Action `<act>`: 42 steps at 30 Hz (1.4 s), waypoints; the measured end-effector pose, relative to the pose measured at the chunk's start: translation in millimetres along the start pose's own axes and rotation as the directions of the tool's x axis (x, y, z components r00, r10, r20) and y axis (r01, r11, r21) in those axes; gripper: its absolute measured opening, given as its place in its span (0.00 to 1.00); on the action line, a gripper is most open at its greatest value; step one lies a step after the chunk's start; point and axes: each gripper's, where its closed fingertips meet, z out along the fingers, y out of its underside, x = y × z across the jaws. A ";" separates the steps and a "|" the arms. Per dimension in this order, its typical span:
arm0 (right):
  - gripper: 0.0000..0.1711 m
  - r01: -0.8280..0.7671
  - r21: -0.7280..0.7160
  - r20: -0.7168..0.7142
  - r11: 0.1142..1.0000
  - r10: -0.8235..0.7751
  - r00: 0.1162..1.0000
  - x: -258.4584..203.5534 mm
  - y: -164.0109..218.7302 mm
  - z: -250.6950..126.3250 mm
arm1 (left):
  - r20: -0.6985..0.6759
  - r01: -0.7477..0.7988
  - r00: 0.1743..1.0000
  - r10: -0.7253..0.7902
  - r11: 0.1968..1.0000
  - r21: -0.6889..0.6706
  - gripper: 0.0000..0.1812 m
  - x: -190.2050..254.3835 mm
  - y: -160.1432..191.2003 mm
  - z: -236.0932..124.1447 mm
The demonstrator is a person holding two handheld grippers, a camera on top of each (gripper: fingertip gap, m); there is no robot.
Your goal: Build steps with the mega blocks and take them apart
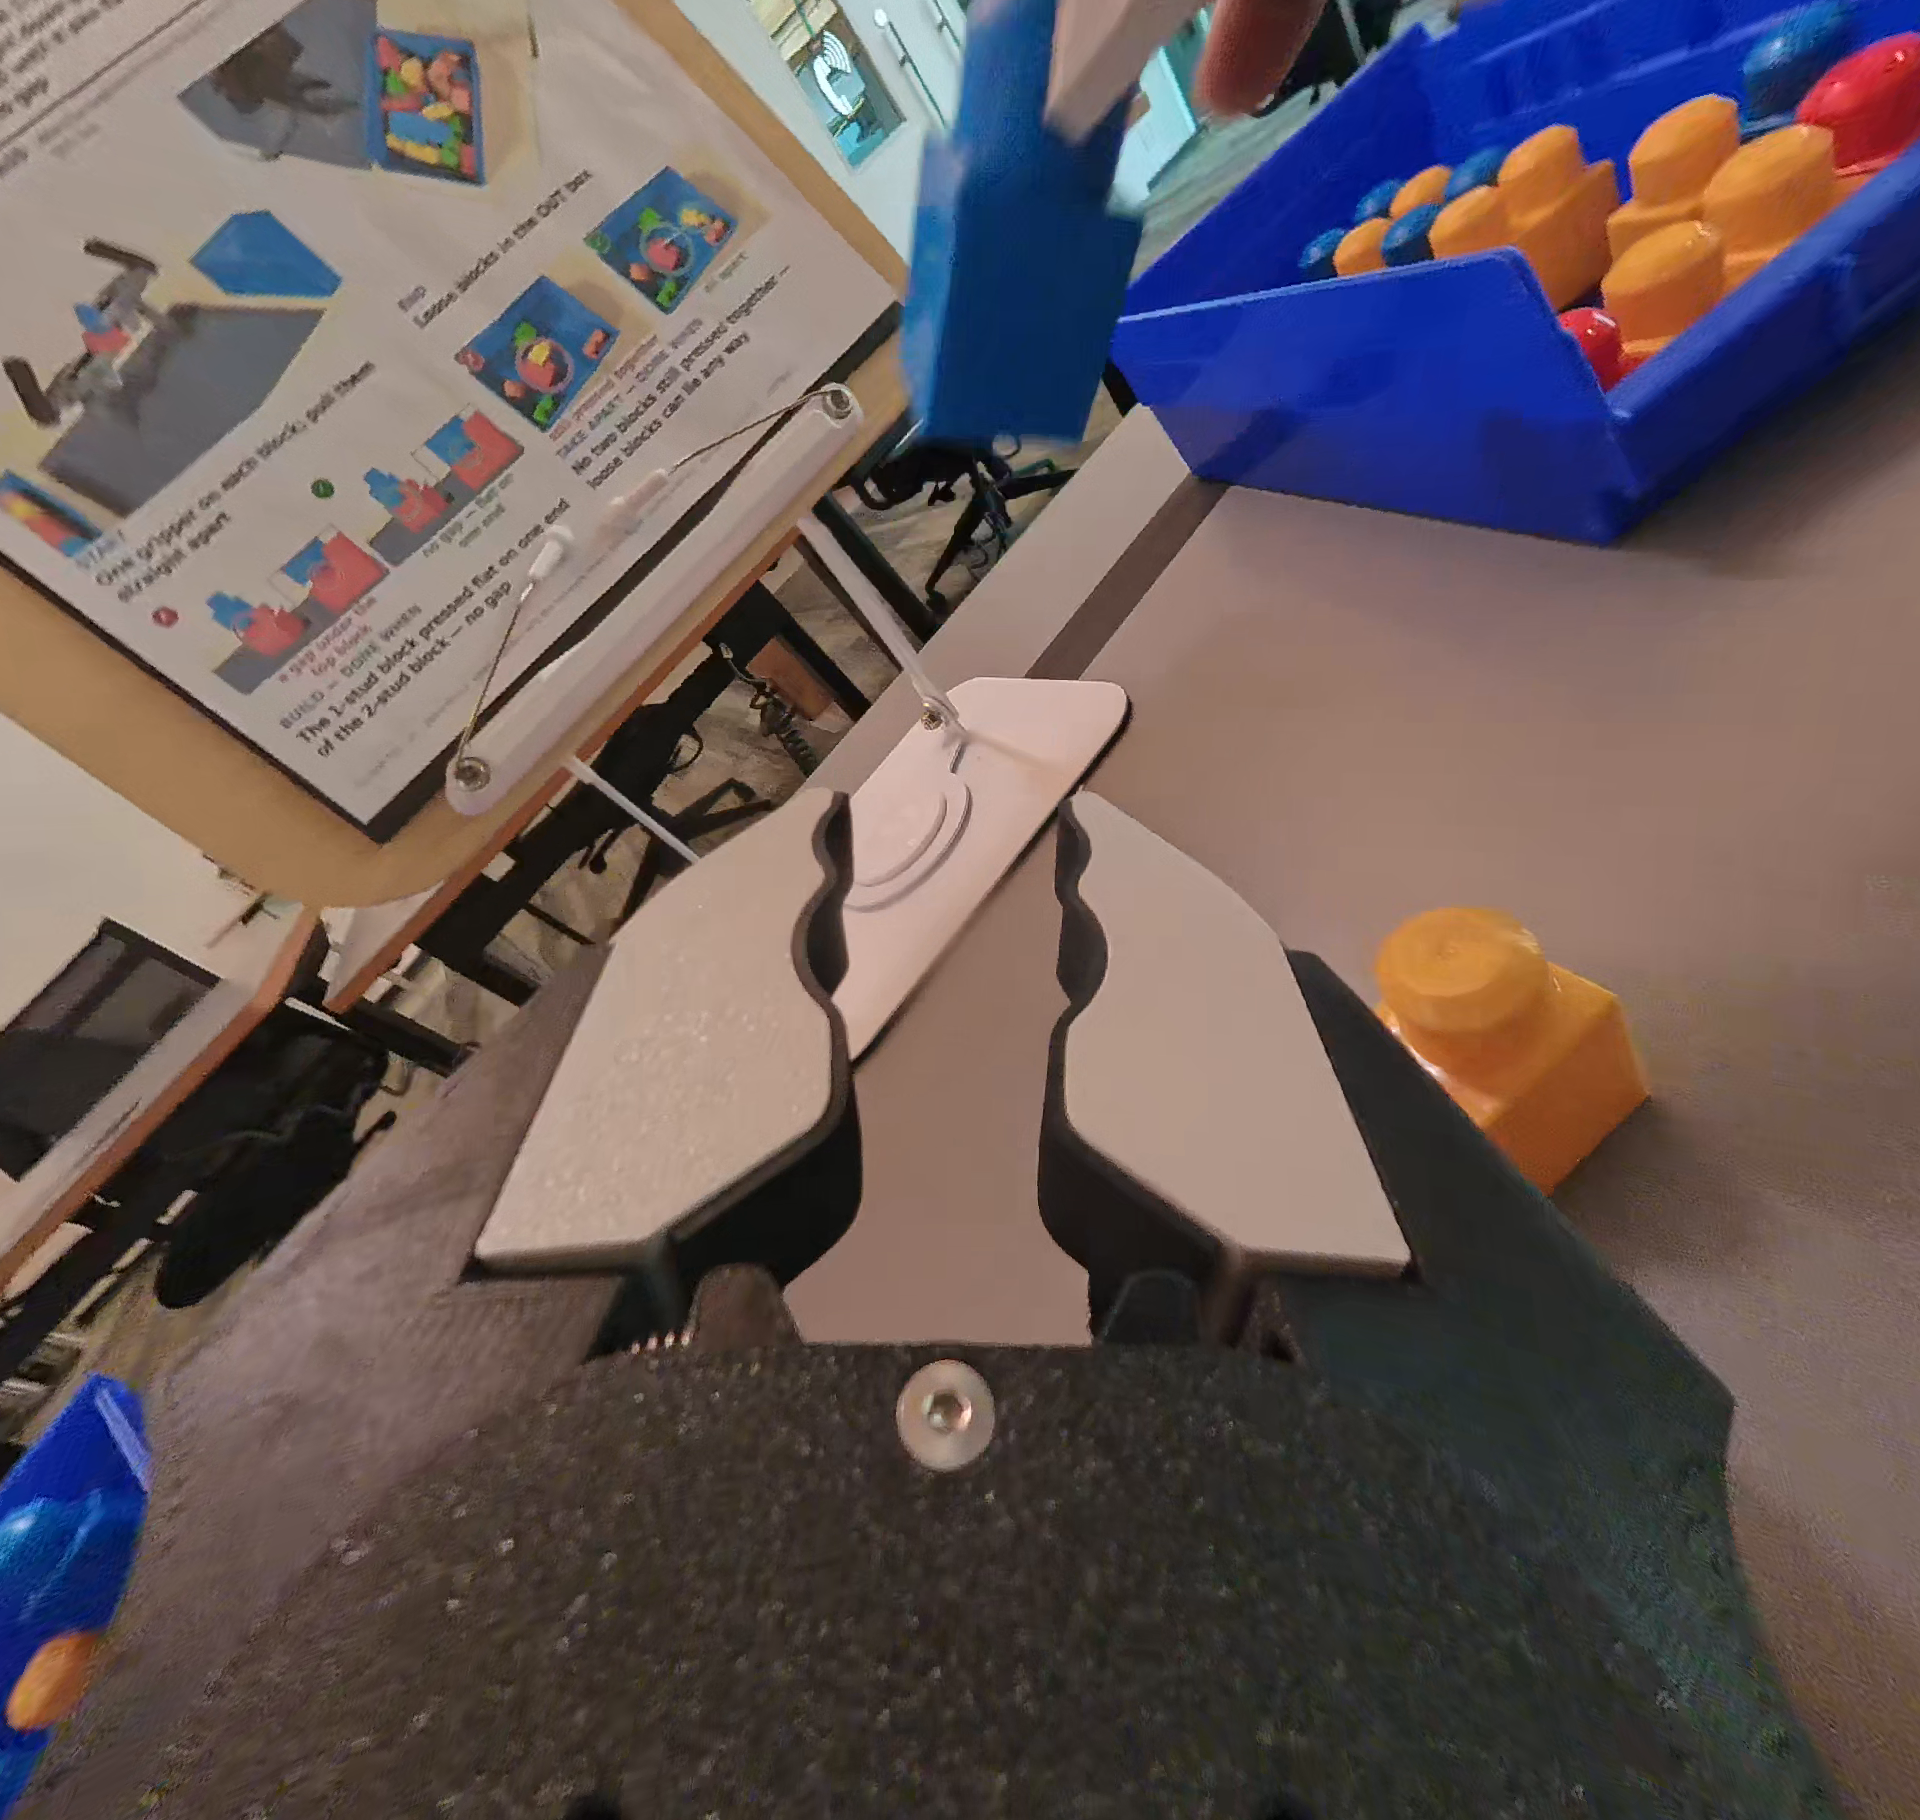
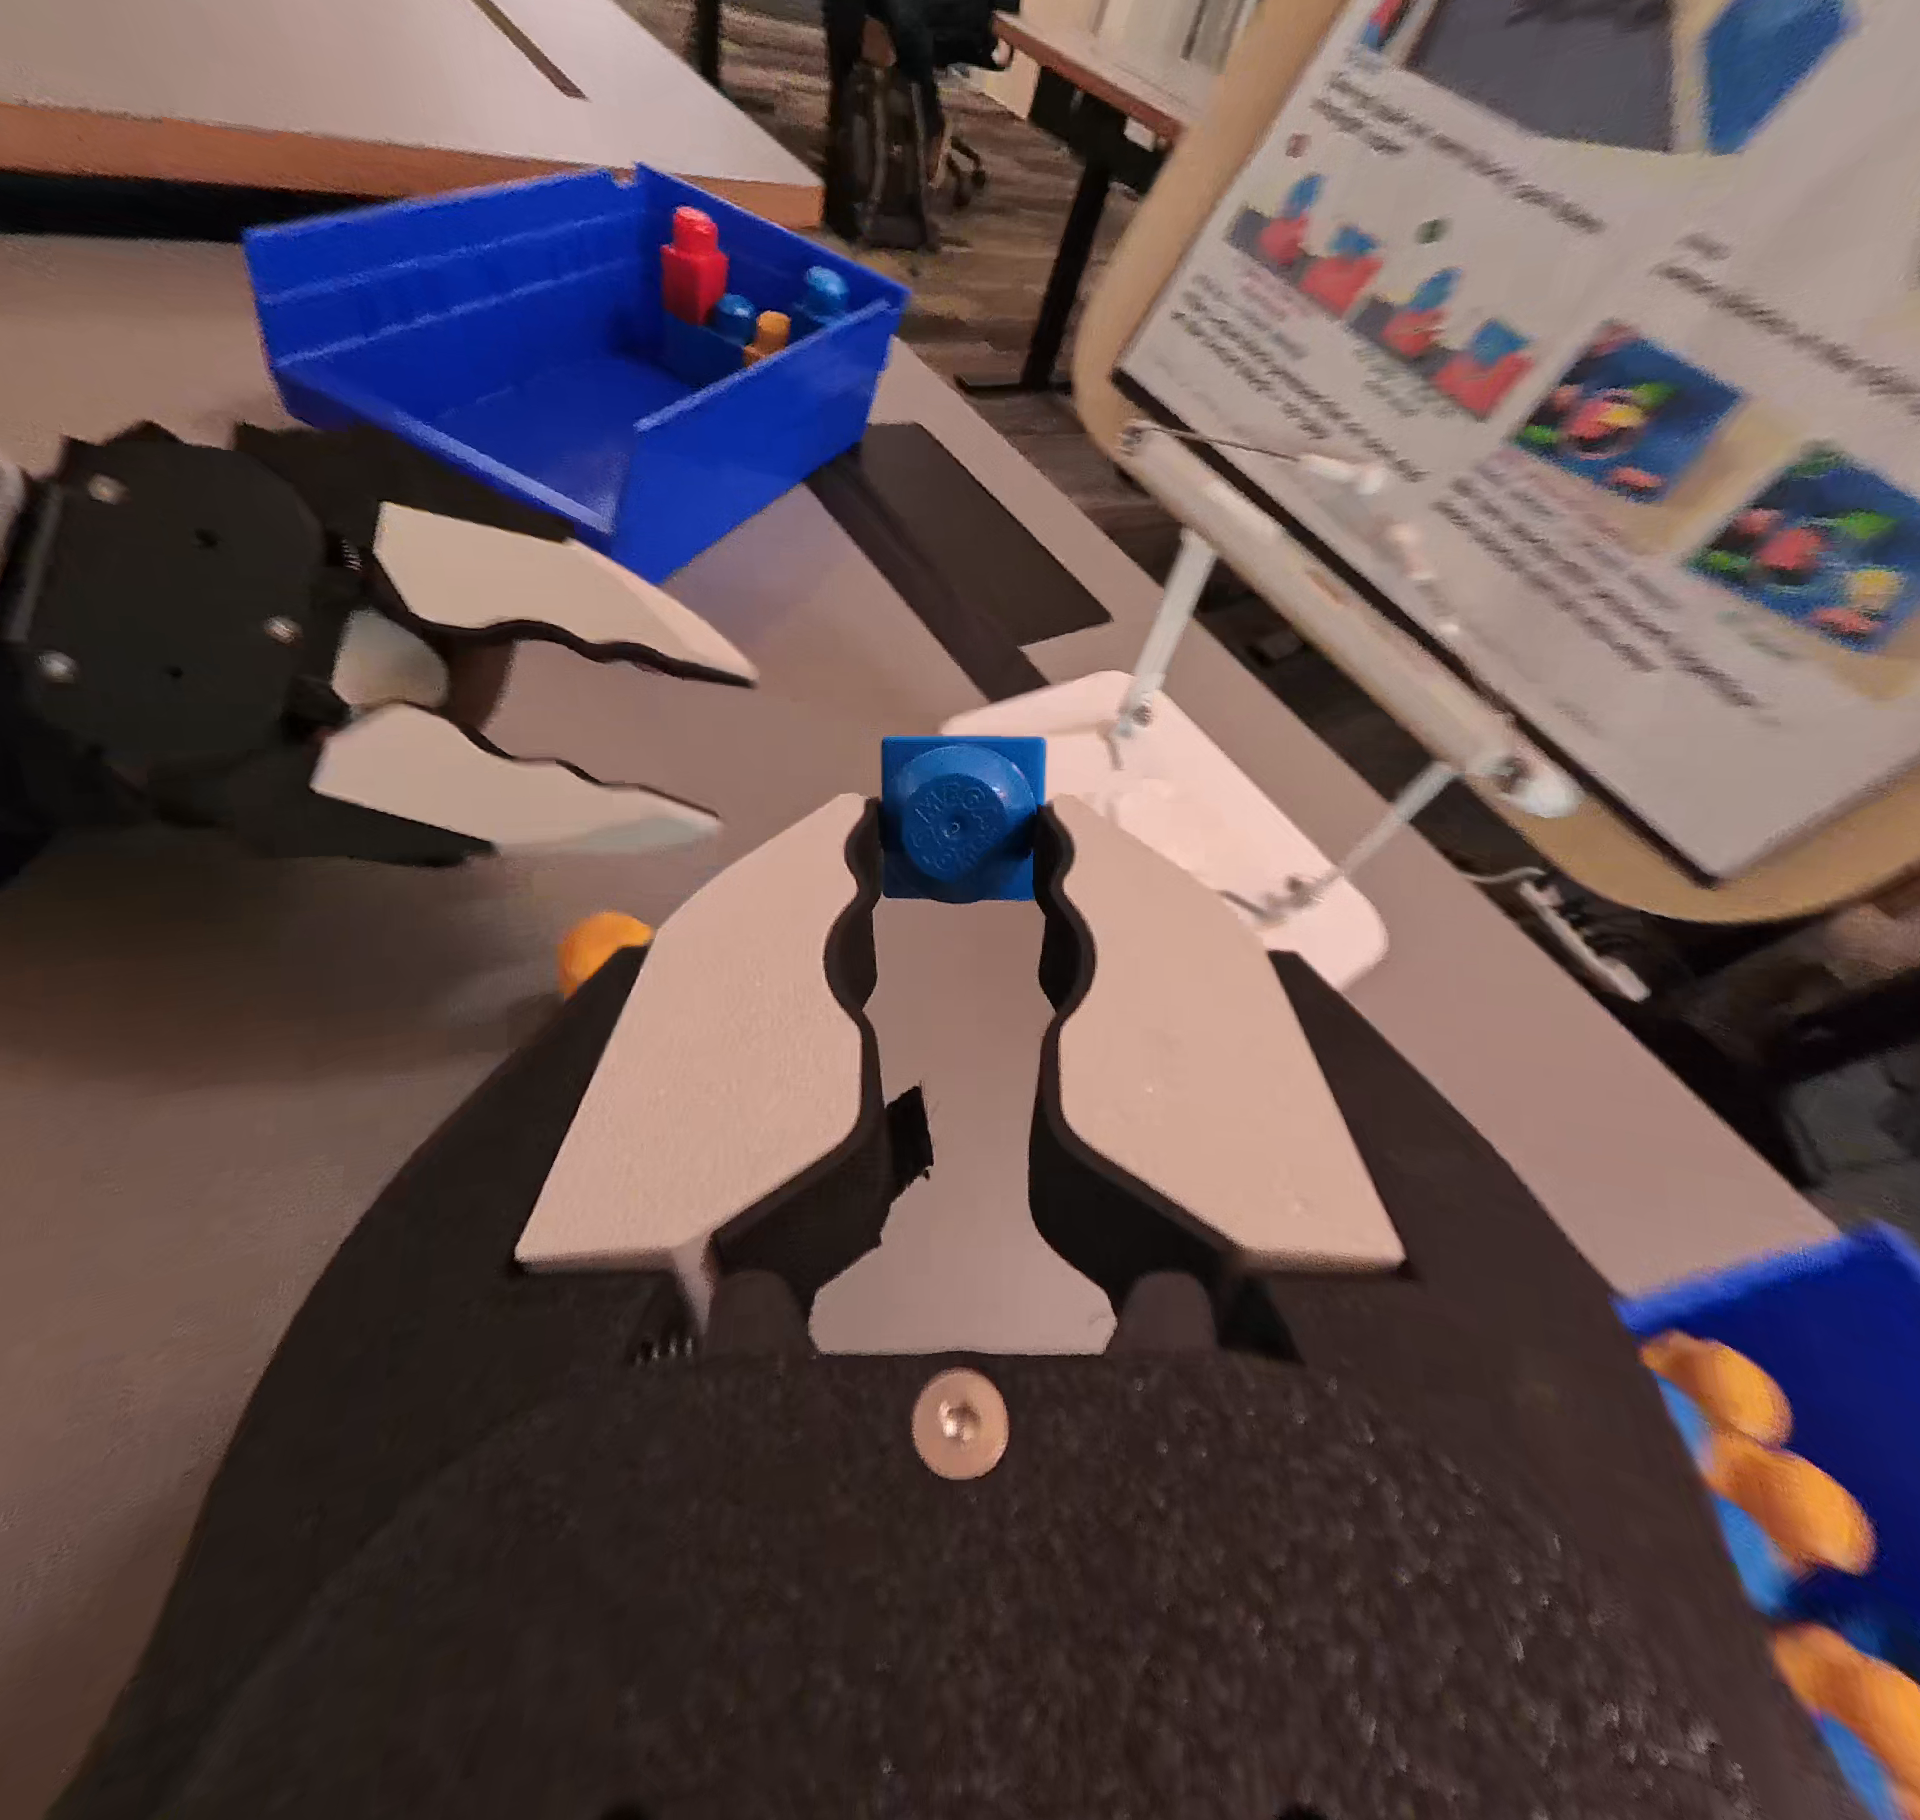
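Right gripper (image 2: pixel 956 825): pinched on one-stud blue block (image 2: pixel 961 820).
Left gripper (image 1: pixel 951 835): spread, nothing held.
Orange block (image 1: pixel 1507 1032): lying loose on table (image 1: pixel 1558 731).
Progress: no step is seen joined yet; stacking judged pending.

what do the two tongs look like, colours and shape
Both match. The left tongs have a black, grainy-textured body with one silver screw in the middle, and two flat light-grey fingers with wavy black inner edges that taper to points. The right tongs are built the same; a small black tab sticks out by the left finger's inner edge. No cables or sleeves show.
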 end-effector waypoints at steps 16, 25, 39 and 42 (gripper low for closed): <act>0.16 0.097 -0.657 0.141 0.748 -0.005 0.990 124.9 157.7 -90.8 | -0.006 0.271 0.963 -0.271 0.963 -0.010 0.18 -19.7 15.1 2.4; 0.16 0.109 -0.752 0.222 0.650 0.094 0.970 122.1 211.7 -85.2 | -0.010 0.376 0.926 -0.376 0.927 -0.006 0.18 -26.7 21.2 2.5; 0.17 0.118 -0.836 0.226 0.536 0.139 0.964 124.1 234.9 -93.5 | 0.008 0.379 0.925 -0.379 0.925 -0.010 0.17 -32.9 26.3 2.0; 0.24 0.100 -0.832 0.214 0.546 0.149 0.965 125.2 228.8 -92.1 | 0.011 0.380 0.925 -0.380 0.925 -0.008 0.17 -34.2 26.4 1.6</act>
